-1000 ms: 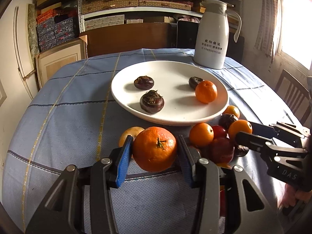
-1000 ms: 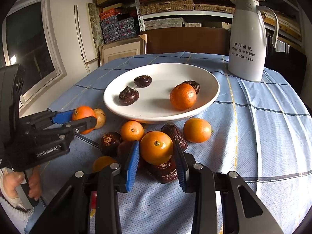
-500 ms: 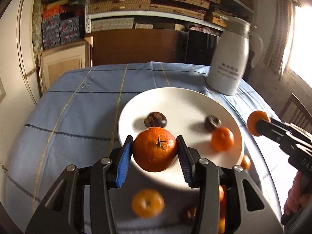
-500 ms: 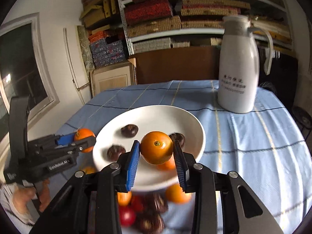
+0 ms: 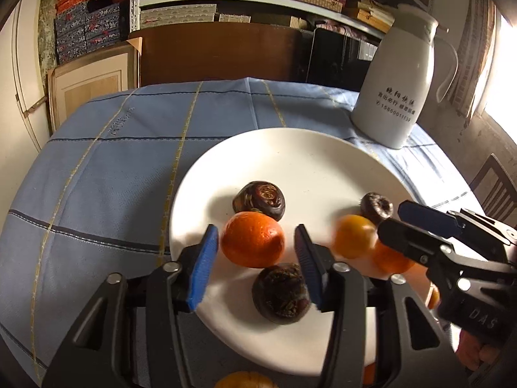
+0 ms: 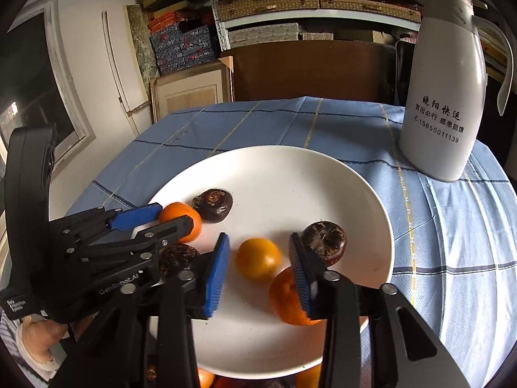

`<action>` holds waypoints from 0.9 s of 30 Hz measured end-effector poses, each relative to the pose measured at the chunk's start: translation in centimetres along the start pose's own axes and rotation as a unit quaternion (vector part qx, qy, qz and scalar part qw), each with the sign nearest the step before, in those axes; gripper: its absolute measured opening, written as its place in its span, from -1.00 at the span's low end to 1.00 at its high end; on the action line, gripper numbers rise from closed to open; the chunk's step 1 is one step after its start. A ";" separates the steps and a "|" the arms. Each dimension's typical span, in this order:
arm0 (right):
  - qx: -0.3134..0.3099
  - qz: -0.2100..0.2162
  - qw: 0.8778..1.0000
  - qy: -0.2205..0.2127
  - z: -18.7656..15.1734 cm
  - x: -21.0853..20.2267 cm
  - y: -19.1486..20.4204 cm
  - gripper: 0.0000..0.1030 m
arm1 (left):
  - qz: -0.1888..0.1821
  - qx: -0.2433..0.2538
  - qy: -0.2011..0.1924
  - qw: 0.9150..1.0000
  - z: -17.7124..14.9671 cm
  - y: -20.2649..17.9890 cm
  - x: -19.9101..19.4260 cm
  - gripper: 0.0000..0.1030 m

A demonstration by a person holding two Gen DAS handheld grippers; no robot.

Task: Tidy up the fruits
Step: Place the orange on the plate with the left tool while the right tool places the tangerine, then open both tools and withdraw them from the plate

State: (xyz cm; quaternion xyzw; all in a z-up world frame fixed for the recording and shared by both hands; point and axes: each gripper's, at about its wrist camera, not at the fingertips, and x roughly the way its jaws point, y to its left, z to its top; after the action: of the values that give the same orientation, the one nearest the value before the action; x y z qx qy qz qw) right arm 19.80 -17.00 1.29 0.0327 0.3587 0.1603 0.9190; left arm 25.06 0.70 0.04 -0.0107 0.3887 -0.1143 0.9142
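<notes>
- The worktop wears a blue checked cloth, and a white plate sits on it toward the near edge.
- The left gripper hangs over the plate's near-left part with its jaws spread wide; an orange lies between the blue pads, and a gap shows on each side, so nothing is clamped.
- From the right wrist view the same orange sits at the plate's left rim, partly behind the left gripper's fingers.
- A dark chestnut-like fruit lies just beyond the orange, nearly touching it; another dark fruit lies just in front, near the plate's near rim.
- The right gripper is over the plate's near part, jaws wide apart; a small orange sits between the pads, blurred, with clear space on both sides.
- Whether that small orange rests on the plate or hangs in the air, I cannot tell.
- A larger orange lies on the plate by the near rim, partly hidden behind the right pad.
- A third dark fruit lies just beyond that pad, toward the plate's right rim.
- More fruit peeks out on the cloth below the plate's near rim.
- A white jug stands at the worktop's far right corner, well apart from the fruit.
</notes>
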 end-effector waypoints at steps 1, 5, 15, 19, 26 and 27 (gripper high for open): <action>0.005 0.003 1.000 -0.007 0.0 -0.6 -0.2 -0.19 | 0.003 -0.001 -0.008 1.000 -0.1 0.1 -0.7 0.10; 0.016 0.005 0.998 -0.056 -0.2 -5.0 -0.8 -0.05 | 0.022 0.002 -0.043 0.999 -1.5 0.3 -4.3 0.42; 0.013 -0.049 0.993 -0.109 -7.5 -11.5 -2.5 0.93 | 0.089 -0.021 -0.044 0.995 -9.0 2.0 -8.9 0.78; 0.013 -0.072 0.988 -0.135 -8.7 -12.7 -3.3 0.93 | 0.105 -0.008 -0.041 0.994 -10.3 1.4 -9.0 0.81; -0.050 -0.114 0.982 -0.143 -9.7 -12.4 -2.0 0.93 | 0.117 0.050 -0.023 0.992 -10.4 -0.9 -7.8 0.82; -0.050 -0.114 0.983 -0.135 -9.7 -12.1 -2.0 0.93 | 0.115 0.052 -0.019 0.992 -10.4 -1.0 -7.6 0.82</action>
State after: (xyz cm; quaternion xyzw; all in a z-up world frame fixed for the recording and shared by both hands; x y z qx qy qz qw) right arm 5.50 -23.24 1.64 -0.0330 0.2246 0.0665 0.9716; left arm 12.31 2.14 -1.74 0.0794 0.3635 -0.0288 0.9277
